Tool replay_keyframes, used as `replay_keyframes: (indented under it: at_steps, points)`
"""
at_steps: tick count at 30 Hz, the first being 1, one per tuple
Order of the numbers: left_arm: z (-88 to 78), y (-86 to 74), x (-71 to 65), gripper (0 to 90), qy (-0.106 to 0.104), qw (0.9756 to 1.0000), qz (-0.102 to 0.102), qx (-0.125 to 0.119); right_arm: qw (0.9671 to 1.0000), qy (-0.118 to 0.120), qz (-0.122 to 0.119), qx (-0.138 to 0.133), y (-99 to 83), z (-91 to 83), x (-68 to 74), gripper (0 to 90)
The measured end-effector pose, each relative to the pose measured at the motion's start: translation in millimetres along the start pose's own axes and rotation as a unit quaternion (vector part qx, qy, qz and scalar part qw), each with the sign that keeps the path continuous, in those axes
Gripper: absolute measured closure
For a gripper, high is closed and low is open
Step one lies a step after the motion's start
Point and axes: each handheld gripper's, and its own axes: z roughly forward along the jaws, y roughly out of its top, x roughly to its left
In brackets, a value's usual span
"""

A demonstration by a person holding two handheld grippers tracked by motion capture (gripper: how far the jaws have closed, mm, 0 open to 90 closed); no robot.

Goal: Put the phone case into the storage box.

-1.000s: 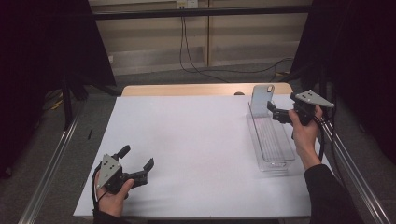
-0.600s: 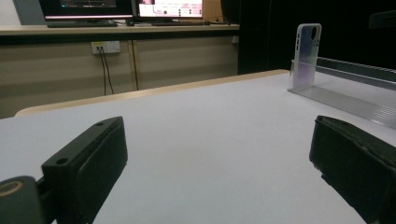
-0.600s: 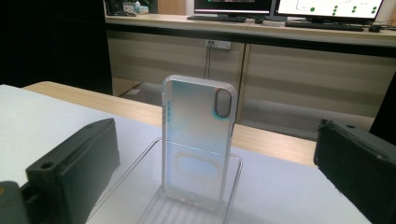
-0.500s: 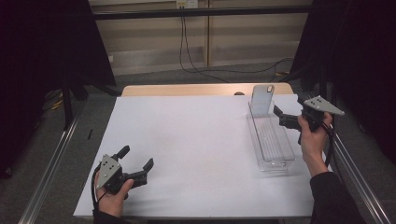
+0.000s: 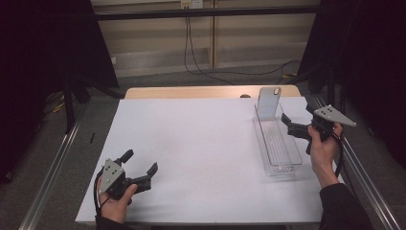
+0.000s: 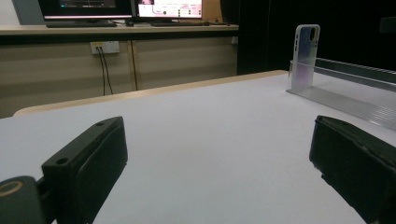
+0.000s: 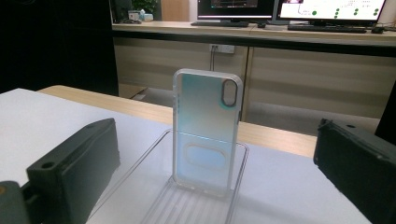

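right gripper (image 5: 289, 125): has drawn back from the phone case (image 7: 206, 128) (upright in its tray (image 5: 279, 146)), jaws open
left gripper (image 5: 140, 167): idle, jaws open

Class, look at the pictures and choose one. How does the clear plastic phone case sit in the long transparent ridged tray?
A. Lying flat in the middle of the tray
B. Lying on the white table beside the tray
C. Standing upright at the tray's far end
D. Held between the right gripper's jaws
C: the clear plastic phone case stands upright at the far end of the long transparent ridged tray, while the right gripper, jaws open, is clear of it.
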Motion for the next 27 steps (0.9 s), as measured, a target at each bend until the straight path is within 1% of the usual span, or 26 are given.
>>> replay_keyframes:
  at_steps: [3, 5, 7, 8, 10, 12, 14, 19, 21, 23, 24, 26, 27]
  points:
    - [0.0, 0.0, -1.4, 4.3, -0.002, 1.0000, -0.002, 0.000, 0.9999, 0.003, -0.013, 0.003, -3.1, -2.7, 2.0, 0.0]
    - [-0.4, 0.7, -3.7, 4.3, -0.005, 1.0000, 0.002, 0.000, 0.9998, 0.008, -0.015, 0.005, -5.1, -5.3, 3.0, 0.0]
    - [0.2, 0.7, -5.7, 4.3, -0.007, 1.0000, 0.004, -0.001, 0.9999, 0.007, -0.014, 0.002, -6.5, -7.9, 4.0, 0.0]
    - [0.3, 0.4, -6.1, 4.3, -0.007, 1.0000, 0.002, 0.000, 0.9998, 0.011, -0.014, 0.002, -7.0, -9.2, 4.2, 0.0]
    - [0.2, -0.2, -5.9, 4.3, -0.007, 1.0000, 0.001, 0.003, 0.9998, 0.010, -0.016, 0.000, -7.1, -11.5, 5.3, 0.0]
    - [-0.2, -0.2, -5.5, 4.3, -0.004, 1.0000, -0.002, 0.000, 0.9998, 0.012, -0.012, -0.004, -7.9, -14.3, 6.6, 0.0]
    - [-0.8, -0.2, -4.4, 4.3, -0.003, 1.0000, -0.002, 0.001, 0.9998, 0.009, -0.018, -0.002, -9.2, -16.6, 8.4, 0.0]
    - [-0.9, -0.5, -3.9, 4.1, 0.000, 1.0000, -0.001, 0.000, 0.9998, 0.010, -0.016, -0.005, -10.4, -24.9, 9.6, 0.0]
    - [-0.8, -0.9, -3.6, 4.1, 0.001, 1.0000, -0.006, 0.000, 0.9998, 0.011, -0.017, -0.006, -11.2, -28.4, 9.0, 0.0]
    - [-1.7, -0.5, -3.2, 4.1, 0.003, 1.0000, -0.002, -0.001, 0.9998, 0.009, -0.014, -0.007, -12.5, -31.5, 9.2, 0.5]
    - [-2.6, 0.0, -3.7, 4.2, 0.006, 1.0000, -0.005, -0.004, 0.9998, 0.010, -0.014, -0.007, -13.3, -32.4, 9.1, 0.5]
    - [-3.3, 0.7, -4.3, 4.2, 0.002, 0.9998, -0.016, -0.008, 0.9999, 0.006, -0.012, -0.007, -14.5, -34.4, 9.0, 0.5]
    - [-3.1, 1.0, -4.4, 4.2, 0.005, 0.9998, -0.015, -0.011, 0.9999, 0.008, -0.009, -0.008, -14.5, -35.5, 9.1, 0.5]
